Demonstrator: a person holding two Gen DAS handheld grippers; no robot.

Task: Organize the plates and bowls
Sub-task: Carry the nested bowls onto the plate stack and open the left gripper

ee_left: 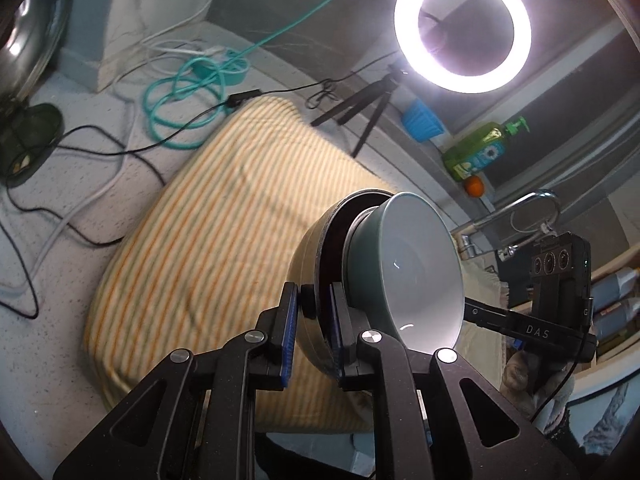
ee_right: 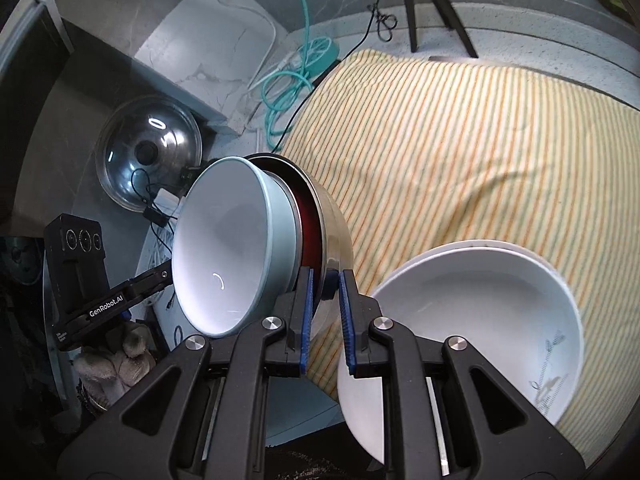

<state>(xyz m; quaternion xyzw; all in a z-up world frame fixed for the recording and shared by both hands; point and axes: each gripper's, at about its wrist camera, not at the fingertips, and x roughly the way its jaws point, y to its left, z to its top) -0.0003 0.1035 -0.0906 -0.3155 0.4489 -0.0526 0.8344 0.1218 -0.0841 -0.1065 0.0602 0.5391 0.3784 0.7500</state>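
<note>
A metal bowl with a dark red inside holds a grey-green bowl nested in it; the stack is tipped on its side above a striped cloth. My left gripper is shut on the metal bowl's rim. In the right wrist view my right gripper is shut on the opposite rim of the metal bowl, with the grey-green bowl to the left. Two stacked white bowls sit on the cloth at the lower right.
A ring light on a tripod stands behind the cloth. Teal and black cables lie on the counter. A glass lid leans at the left. A soap bottle, blue brush and faucet are at the right.
</note>
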